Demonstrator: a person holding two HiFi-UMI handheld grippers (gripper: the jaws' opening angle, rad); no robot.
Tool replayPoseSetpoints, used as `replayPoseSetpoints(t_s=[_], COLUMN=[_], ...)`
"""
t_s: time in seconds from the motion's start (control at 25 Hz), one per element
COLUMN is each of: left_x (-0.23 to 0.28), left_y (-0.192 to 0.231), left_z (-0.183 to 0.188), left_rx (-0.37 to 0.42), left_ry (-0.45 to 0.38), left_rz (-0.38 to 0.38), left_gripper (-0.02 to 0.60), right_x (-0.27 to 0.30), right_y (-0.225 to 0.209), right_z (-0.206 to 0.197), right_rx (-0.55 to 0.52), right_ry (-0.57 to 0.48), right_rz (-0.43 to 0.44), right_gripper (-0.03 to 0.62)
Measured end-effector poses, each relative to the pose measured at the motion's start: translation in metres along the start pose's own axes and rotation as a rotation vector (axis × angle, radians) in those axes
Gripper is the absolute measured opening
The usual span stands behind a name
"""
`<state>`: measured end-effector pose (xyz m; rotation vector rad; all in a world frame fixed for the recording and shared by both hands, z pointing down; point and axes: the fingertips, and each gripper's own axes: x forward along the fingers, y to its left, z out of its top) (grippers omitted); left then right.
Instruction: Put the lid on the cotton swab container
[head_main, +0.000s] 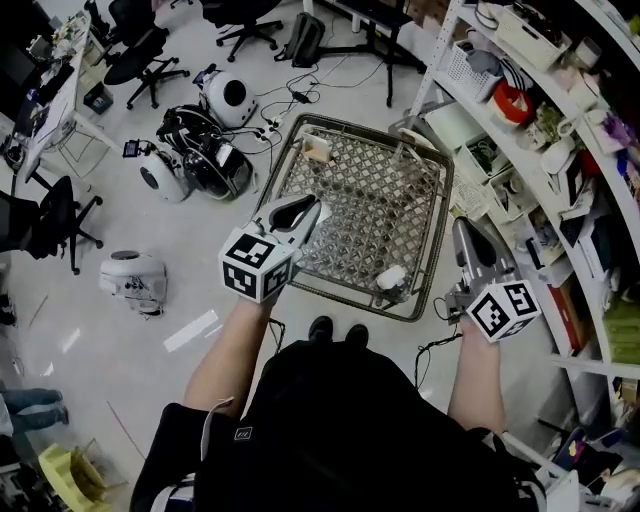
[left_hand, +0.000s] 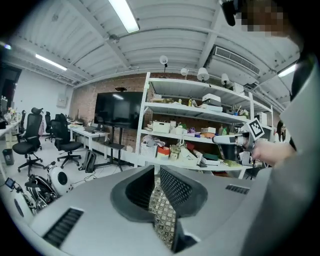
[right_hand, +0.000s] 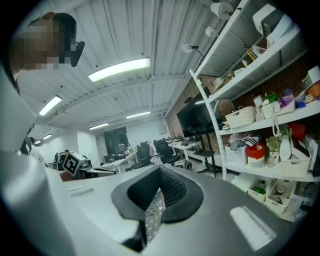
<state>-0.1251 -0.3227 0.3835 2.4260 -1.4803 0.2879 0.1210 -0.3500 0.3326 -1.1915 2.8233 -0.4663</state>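
Observation:
A wire-mesh table (head_main: 436, 215) stands in front of me in the head view. Near its front right edge sits a small round container with a white top (head_main: 390, 281). A small tan and white object (head_main: 318, 148) lies at the far left corner; I cannot tell which of the two is the lid. My left gripper (head_main: 308, 210) hovers over the table's front left, jaws together and empty. My right gripper (head_main: 463, 230) hangs just off the table's right edge, also shut and empty. Both gripper views look out level over the room; only mesh shows below the left gripper (left_hand: 156, 176) and the right gripper (right_hand: 159, 192).
A white shelf unit (head_main: 520, 130) crowded with baskets and boxes runs along the right, close to my right gripper. On the floor to the left lie white round devices (head_main: 133, 278), dark gear (head_main: 205, 150), cables and office chairs (head_main: 150, 55).

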Motion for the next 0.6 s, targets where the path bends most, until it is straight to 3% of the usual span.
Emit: replayPoseSetpoints(t_s=[0.32, 0.6], left_x=[-0.022, -0.033], left_y=[0.01, 0.009], left_z=[0.025, 0.032], left_rx=[-0.002, 0.011], left_ry=[-0.096, -0.126], left_rz=[0.08, 0.096], left_gripper=[0.031, 0.029], right_x=[-0.001, -0.002], right_y=[0.007, 0.018], right_z=[0.014, 0.01], right_rx=[-0.054, -0.038], right_ry=[-0.051, -0.058], right_rz=[0.039, 0.073], right_gripper=[0.008, 0.008])
